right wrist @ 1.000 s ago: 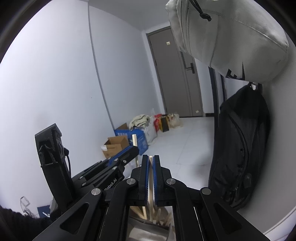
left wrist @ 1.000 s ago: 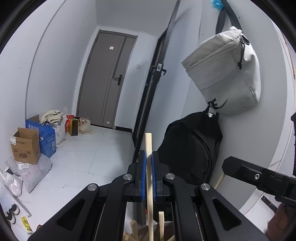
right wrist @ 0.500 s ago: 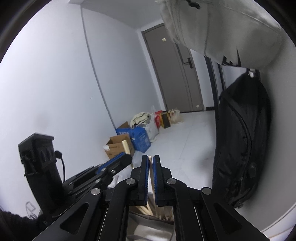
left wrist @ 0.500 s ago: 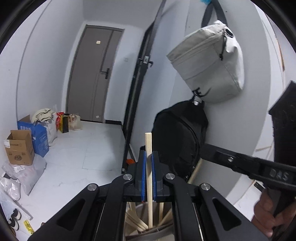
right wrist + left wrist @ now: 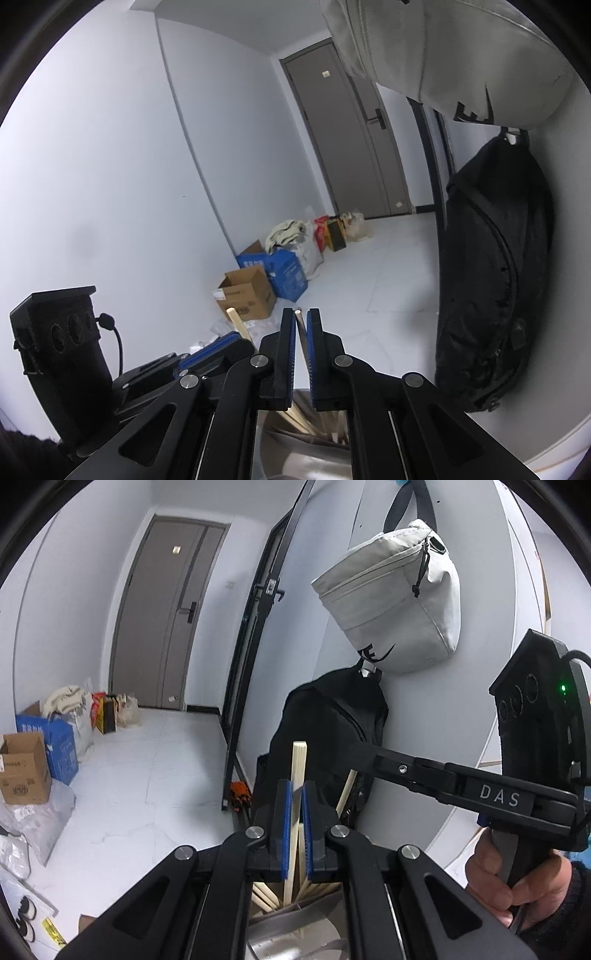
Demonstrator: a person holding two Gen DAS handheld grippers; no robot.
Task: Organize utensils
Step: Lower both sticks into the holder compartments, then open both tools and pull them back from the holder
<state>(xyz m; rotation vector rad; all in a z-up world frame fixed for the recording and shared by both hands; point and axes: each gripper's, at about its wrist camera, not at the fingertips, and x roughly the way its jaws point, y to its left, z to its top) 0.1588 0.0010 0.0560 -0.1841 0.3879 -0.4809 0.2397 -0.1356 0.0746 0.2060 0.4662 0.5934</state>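
My left gripper (image 5: 296, 790) is shut on a pale wooden chopstick (image 5: 297, 764) that stands upright, its lower end down in a grey metal utensil holder (image 5: 295, 923) with several other chopsticks. My right gripper (image 5: 301, 317) is shut on a wooden chopstick (image 5: 300, 325) above the same holder (image 5: 306, 458). The right gripper also shows in the left wrist view (image 5: 354, 753), reaching in from the right, with a chopstick (image 5: 345, 790) below it. The left gripper shows in the right wrist view (image 5: 236, 339) at lower left, holding its chopstick (image 5: 238, 323).
A black backpack (image 5: 332, 731) and a grey bag (image 5: 391, 605) hang on the white wall close behind the holder. A grey door (image 5: 162, 609), cardboard boxes (image 5: 22, 771) and bags lie far off on the white tiled floor.
Both grippers have shifted over the holder; the right gripper has come closer to the left one. The chopsticks have sunk lower into the holder.
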